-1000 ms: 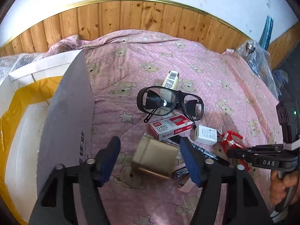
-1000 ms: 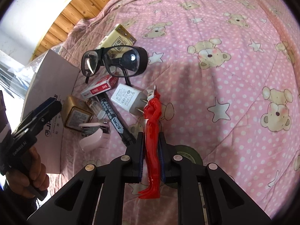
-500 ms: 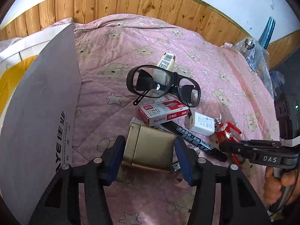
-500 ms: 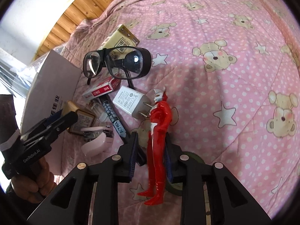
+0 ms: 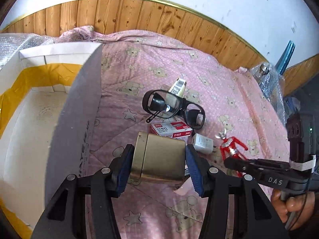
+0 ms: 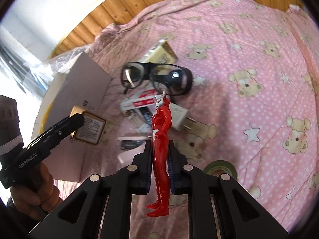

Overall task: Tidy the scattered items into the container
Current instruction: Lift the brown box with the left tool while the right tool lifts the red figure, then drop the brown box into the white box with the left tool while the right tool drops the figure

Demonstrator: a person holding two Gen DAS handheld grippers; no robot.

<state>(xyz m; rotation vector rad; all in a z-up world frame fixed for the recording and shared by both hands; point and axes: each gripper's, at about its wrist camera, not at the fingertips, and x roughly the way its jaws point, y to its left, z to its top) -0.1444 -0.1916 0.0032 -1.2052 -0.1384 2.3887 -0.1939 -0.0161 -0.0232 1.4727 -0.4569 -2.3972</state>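
While the pink bear-print quilt keeps most of the clutter, the white box at the left edge now shows far more of its yellow-lined inside than half a second ago, so the left gripper has swung toward it. Its blue pads are clamped on the sides of the gold tin, which a second ago lay on the quilt between parted jaws and is now lifted clear. That suggests the tin goes into the box next. The right gripper stays pinched on the red toy figure, now raised well above the bedding where earlier it hung just over it. Safety glasses, red staple box and white charger lie as before, awaiting collection.
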